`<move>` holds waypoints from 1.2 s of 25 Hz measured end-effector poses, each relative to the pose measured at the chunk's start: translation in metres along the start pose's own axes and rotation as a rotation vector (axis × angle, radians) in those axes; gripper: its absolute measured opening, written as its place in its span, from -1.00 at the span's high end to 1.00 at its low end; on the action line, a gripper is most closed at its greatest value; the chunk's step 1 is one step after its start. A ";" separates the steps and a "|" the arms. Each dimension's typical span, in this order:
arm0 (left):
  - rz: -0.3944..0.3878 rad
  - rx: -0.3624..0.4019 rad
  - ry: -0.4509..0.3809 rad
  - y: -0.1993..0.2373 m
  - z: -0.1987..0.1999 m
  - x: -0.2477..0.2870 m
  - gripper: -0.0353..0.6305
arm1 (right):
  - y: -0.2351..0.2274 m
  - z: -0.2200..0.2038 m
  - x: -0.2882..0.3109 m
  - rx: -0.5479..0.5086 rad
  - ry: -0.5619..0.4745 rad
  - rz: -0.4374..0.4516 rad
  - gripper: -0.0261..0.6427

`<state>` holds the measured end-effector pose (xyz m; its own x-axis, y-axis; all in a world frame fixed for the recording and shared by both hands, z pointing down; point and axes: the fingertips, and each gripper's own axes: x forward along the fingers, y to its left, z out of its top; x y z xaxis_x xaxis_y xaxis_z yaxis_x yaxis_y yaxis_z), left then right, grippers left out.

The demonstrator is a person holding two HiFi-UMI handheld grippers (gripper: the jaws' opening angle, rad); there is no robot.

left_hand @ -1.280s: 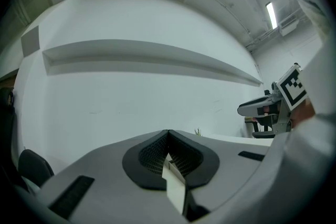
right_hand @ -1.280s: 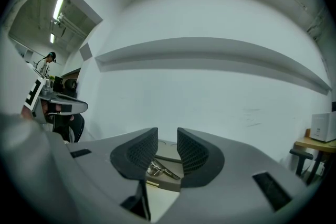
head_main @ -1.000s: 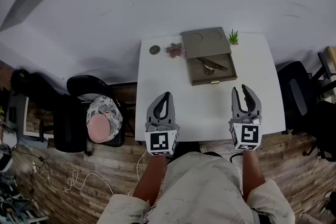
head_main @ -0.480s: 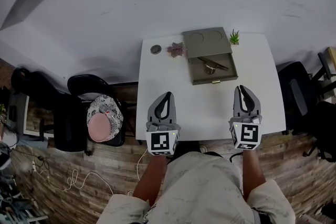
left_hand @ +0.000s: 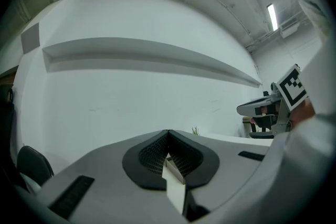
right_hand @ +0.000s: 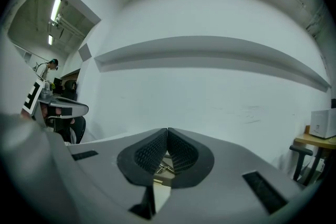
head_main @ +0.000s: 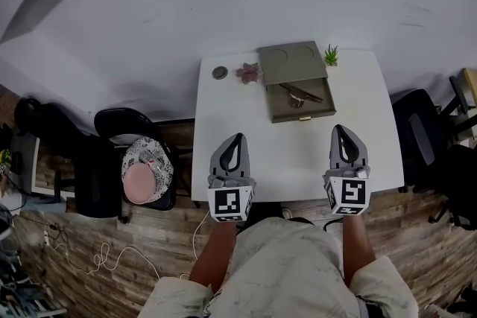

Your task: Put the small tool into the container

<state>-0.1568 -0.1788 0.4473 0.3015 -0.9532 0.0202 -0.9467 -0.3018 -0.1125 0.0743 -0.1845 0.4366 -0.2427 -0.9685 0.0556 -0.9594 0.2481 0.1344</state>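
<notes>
An olive-grey container stands at the back of the white table, its drawer pulled out toward me. A small dark tool with a brass-coloured part lies inside the drawer. My left gripper hovers over the table's front left, jaws shut with nothing between them. My right gripper is over the front right, also shut and empty. Through the right gripper's closed jaws I glimpse the tool far ahead. The left gripper points at the wall.
A small round dark object and a purplish flower-like piece sit left of the container. A tiny green plant is at its right. Chairs stand left of the table, another chair at the right.
The right gripper's jaws have closed from wide apart to shut. Both grippers stayed near the table's front edge.
</notes>
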 end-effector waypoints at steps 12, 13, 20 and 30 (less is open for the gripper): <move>-0.012 -0.004 0.002 -0.009 0.001 0.002 0.88 | -0.006 -0.002 -0.004 0.010 0.005 -0.003 0.87; -0.012 -0.004 0.003 -0.010 0.000 0.002 0.88 | -0.006 -0.003 -0.004 0.010 0.006 -0.003 0.87; -0.016 -0.002 0.006 -0.013 0.000 0.004 0.88 | -0.010 -0.006 -0.005 0.011 0.012 -0.007 0.87; -0.019 0.001 0.016 -0.017 -0.002 0.005 0.88 | -0.013 -0.009 -0.007 0.005 0.026 -0.002 0.87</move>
<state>-0.1398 -0.1783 0.4513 0.3175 -0.9475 0.0385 -0.9407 -0.3198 -0.1128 0.0899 -0.1804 0.4436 -0.2365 -0.9682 0.0814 -0.9606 0.2455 0.1300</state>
